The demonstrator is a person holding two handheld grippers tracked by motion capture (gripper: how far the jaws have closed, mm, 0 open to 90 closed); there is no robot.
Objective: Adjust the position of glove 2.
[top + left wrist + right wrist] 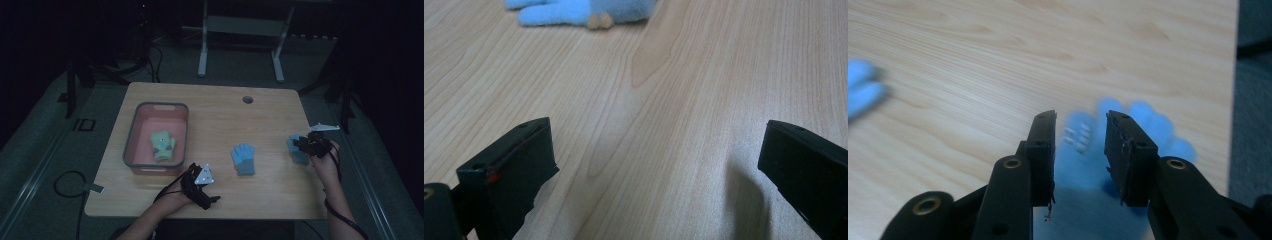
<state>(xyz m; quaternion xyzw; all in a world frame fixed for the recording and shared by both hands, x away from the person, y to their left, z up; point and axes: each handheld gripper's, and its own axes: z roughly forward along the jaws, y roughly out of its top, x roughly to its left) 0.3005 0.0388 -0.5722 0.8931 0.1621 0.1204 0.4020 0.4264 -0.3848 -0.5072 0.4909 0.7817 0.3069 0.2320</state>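
A light blue glove (243,159) lies flat near the middle of the wooden table (215,115); its fingers show at the top of the left gripper view (579,11). My left gripper (206,186) sits low over bare wood near the front edge, and its jaws (659,125) are wide open with nothing between them. At the table's right side lies a second blue glove (296,150). My right gripper (307,145) is directly over it. Its jaws (1080,117) stand a narrow gap apart, with the blurred glove (1083,200) showing between and under them.
A pink bin with a grey rim (131,135) stands at the table's left and holds a green and yellow glove (163,145). A round cable hole (247,99) is at the back. The right edge of the table (1235,75) is close to the right gripper.
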